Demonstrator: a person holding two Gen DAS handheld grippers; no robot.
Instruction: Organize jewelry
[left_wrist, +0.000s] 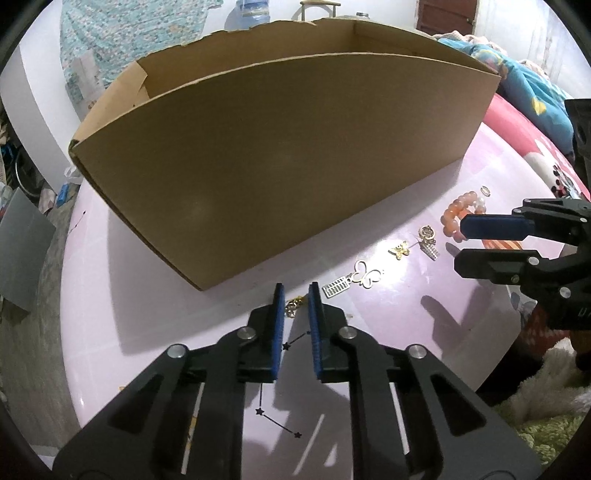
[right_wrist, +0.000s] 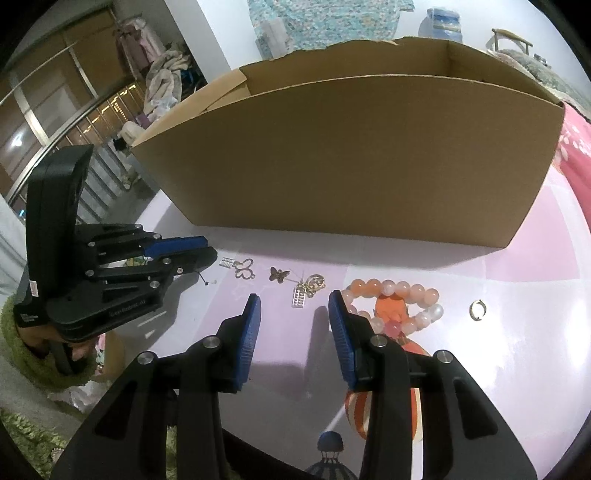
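Nearest to me, my left gripper (left_wrist: 295, 295) has its blue pads drawn narrow around a small gold chain piece (left_wrist: 293, 307), just in front of the near corner of the cardboard box (left_wrist: 280, 173). From the right wrist view its jaws look almost together, but I cannot tell whether the pads actually press on the chain.

My right gripper (right_wrist: 293, 306) stands half open with nothing between its pads, also in front of the box, hovering over bare pink table (right_wrist: 517, 295) next to the bead bracelet (right_wrist: 399, 295).

The rest of the jewelry lies loose in a row along the box's front wall: a silver butterfly outline with a small bar charm (left_wrist: 364, 275), a gold butterfly (left_wrist: 399, 250), a little cluster of gold and silver charms (left_wrist: 428, 240), the peach and white bracelet, and, toward the box's right end, a small open ring (right_wrist: 477, 309).

Farther off, the box is open at the top; what I can see of its inside is bare cardboard, though the floor is hidden from me.

My judgement: the sorting has hardly begun. Everything visible is outside the box, and the chain piece looks like the first pick.
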